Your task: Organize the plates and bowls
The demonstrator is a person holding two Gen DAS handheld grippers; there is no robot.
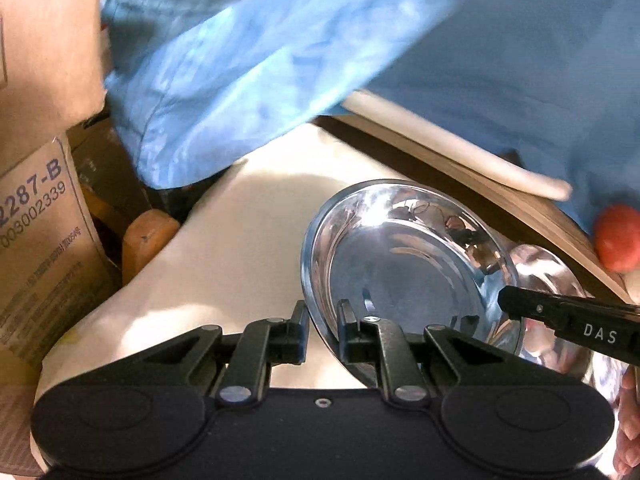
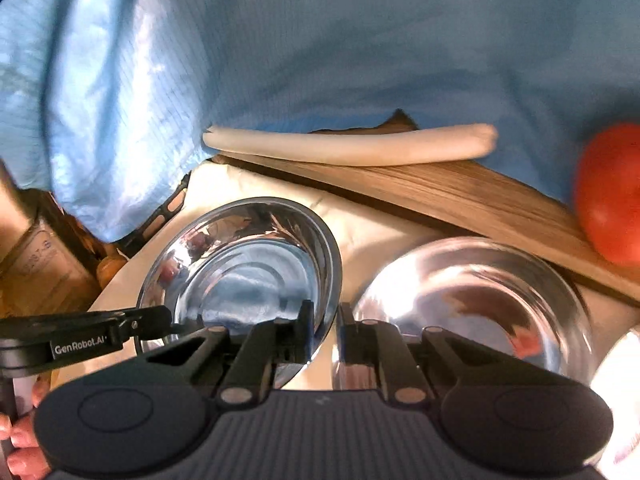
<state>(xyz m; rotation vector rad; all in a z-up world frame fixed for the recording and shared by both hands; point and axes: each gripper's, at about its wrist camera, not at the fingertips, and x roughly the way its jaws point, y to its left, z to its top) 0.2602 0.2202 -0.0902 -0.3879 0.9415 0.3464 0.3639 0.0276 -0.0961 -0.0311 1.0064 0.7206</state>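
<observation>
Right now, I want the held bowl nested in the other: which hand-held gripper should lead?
Right, probably. The right hand-held gripper and the left hand-held gripper both pinch the rim of the steel bowl, but the second bowl lies beside the right one.

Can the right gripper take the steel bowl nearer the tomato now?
Probably not yet: the right gripper is shut on the other bowl's rim. The tomato-side bowl sits beside it, uncovered.

A loose light-blue garment (image 2: pixel 320 60) with a fine woven grid is worn. Each hand-held gripper is built of matt black plastic: the left gripper (image 1: pixel 323 322) and the right gripper (image 2: pixel 325 322) are fitted with rounded housings, hinged link arms and silver rivets. White lettering, seemingly "DAS" and "GenRobot.AI", is printed along the fingers.
</observation>
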